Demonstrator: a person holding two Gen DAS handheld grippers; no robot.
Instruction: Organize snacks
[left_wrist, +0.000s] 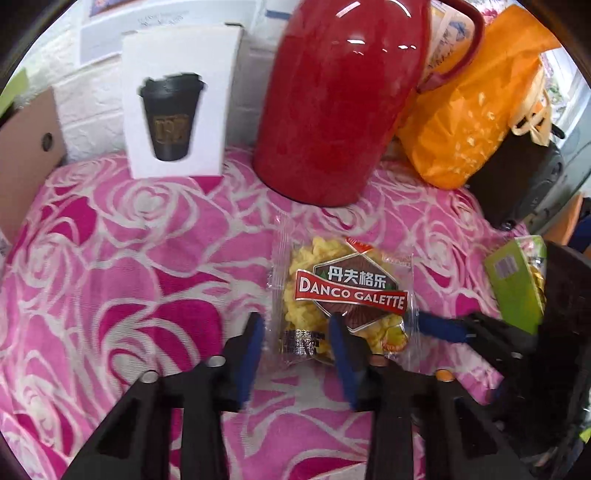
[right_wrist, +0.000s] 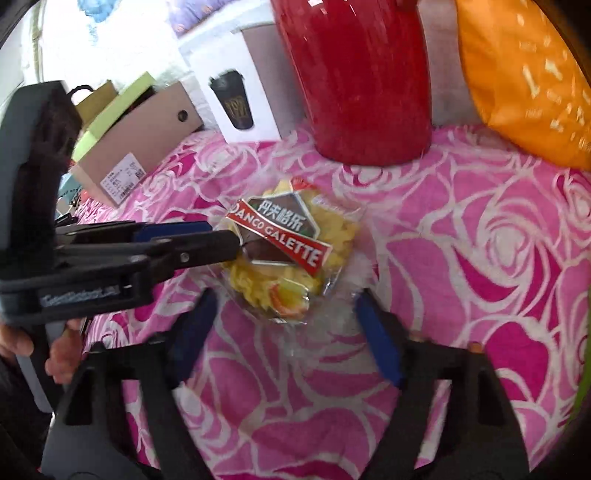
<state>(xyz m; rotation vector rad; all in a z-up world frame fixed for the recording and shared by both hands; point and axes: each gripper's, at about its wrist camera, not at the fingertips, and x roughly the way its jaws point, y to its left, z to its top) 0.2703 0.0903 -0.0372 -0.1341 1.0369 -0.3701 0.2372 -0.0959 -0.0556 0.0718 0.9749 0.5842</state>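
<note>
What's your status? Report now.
Left gripper open, fingers astride snack packet. Right gripper open, close behind it. Packet flat on cloth. Red jug beyond, clear.

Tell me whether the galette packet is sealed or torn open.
Sealed, as far as visible. The galette packet lies flat on the pink cloth, its crimped end seams intact and the biscuits all inside. Its underside is hidden.

The red jug (left_wrist: 340, 99) loses its top past the frame edge; the green box (left_wrist: 517, 280) sits half-hidden behind the right gripper (left_wrist: 447, 328).
</note>
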